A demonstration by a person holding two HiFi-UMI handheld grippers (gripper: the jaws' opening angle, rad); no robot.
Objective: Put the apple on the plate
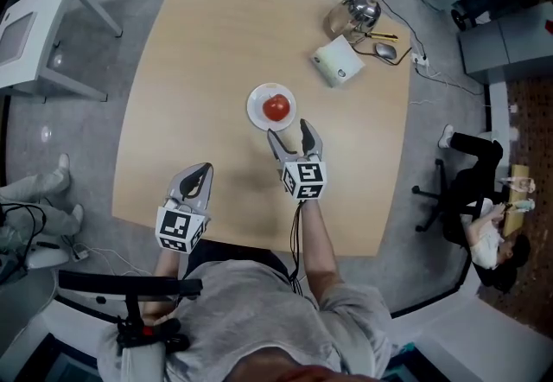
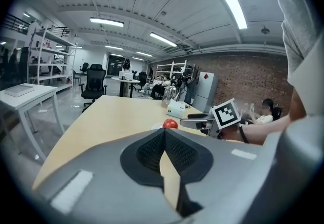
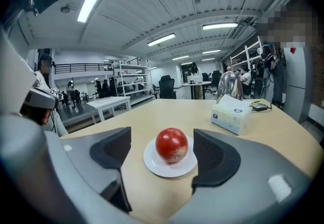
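Observation:
A red apple [image 1: 276, 106] sits on a small white plate [image 1: 257, 113] in the middle of the wooden table. My right gripper [image 1: 292, 139] is open just short of the plate, nothing between its jaws; in the right gripper view the apple [image 3: 171, 144] and the plate [image 3: 153, 162] lie just beyond the jaws. My left gripper [image 1: 197, 175] is shut and holds nothing, near the table's front edge, well to the left of the plate. Over its closed jaws, the left gripper view shows the apple [image 2: 170, 123] far off, with the right gripper [image 2: 193, 119] to its right.
A white tissue box [image 1: 337, 61], a metal kettle [image 1: 361, 9] and a mouse [image 1: 385, 50] with cables stand at the table's far right. A white side table [image 1: 34, 35] stands left. A person sits on a chair [image 1: 454, 190] at right.

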